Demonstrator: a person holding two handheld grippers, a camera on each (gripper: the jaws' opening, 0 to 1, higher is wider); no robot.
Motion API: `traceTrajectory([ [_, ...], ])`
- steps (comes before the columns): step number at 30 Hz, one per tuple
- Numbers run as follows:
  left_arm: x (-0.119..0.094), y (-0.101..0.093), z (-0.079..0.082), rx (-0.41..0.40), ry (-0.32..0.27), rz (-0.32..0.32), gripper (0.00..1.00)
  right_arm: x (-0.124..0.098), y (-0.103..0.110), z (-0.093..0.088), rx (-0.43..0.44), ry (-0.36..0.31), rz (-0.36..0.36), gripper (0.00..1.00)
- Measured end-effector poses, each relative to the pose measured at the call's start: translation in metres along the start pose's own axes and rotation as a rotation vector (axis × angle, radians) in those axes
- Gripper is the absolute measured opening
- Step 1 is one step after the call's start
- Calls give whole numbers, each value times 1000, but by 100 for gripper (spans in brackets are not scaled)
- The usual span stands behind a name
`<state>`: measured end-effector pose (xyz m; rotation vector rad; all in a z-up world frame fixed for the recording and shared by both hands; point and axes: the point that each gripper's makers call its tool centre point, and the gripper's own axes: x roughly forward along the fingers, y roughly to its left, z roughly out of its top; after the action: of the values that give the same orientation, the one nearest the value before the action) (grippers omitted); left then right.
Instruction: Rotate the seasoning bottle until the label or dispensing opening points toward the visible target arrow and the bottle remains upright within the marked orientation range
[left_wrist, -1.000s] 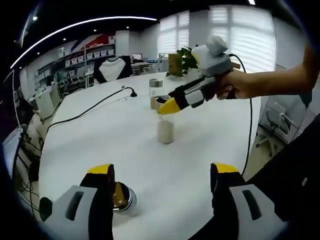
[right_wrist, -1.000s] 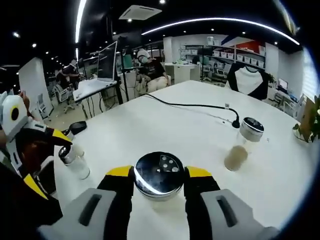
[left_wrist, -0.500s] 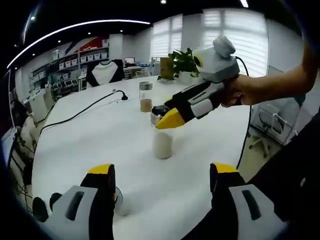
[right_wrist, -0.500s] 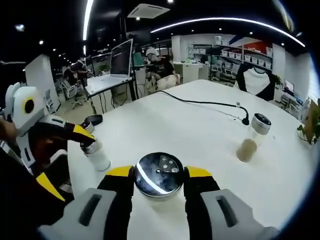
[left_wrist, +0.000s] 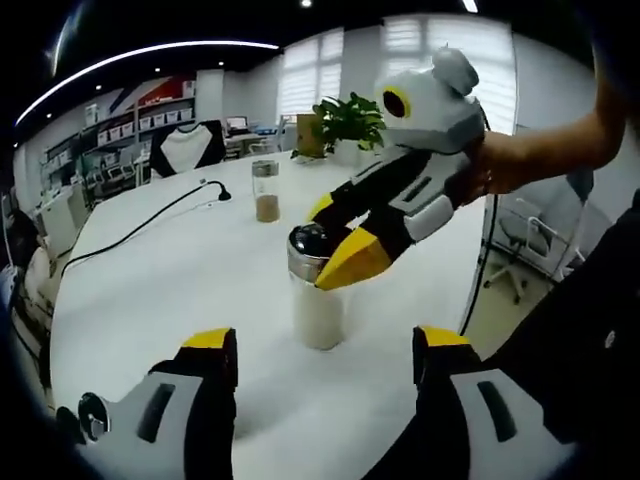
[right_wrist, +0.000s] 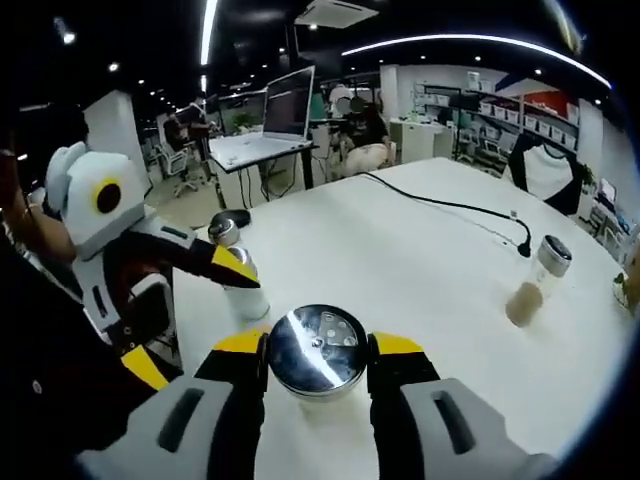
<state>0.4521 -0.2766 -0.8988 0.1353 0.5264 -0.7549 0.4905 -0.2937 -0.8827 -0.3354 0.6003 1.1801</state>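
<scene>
A seasoning bottle (left_wrist: 318, 305) with white powder and a steel shaker lid (right_wrist: 318, 348) stands upright on the white table (left_wrist: 180, 280). My right gripper (left_wrist: 328, 238) reaches in from the right and is shut on that lid, one yellow jaw on each side; its own view looks down on the lid (right_wrist: 318, 348) between the jaws. My left gripper (left_wrist: 325, 345) is open, with its jaws wide apart just in front of the bottle. In the right gripper view the left gripper (right_wrist: 190, 315) sits at the left, with its upper tip over a second small bottle (right_wrist: 246, 297).
A bottle with brown contents (left_wrist: 266, 192) stands further back on the table. A black cable (left_wrist: 140, 230) runs across the far side. A potted plant (left_wrist: 345, 118) stands at the back edge. A dark round object (right_wrist: 236, 217) lies near the table's edge. Desks and people lie beyond.
The left gripper has come closer to the white-powder bottle, which now looms larger. The small bottle by its left jaw has dropped out of its view. The right gripper stays shut on the lid.
</scene>
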Motion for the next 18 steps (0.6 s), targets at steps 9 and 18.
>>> traceTrajectory([
  [9,11,-11,-13,45,44,-53,73,2,9,0,-98,33,97,36],
  [18,24,-12,-5,88,32,-76,69,3,24,-3,-252,99,277,37],
])
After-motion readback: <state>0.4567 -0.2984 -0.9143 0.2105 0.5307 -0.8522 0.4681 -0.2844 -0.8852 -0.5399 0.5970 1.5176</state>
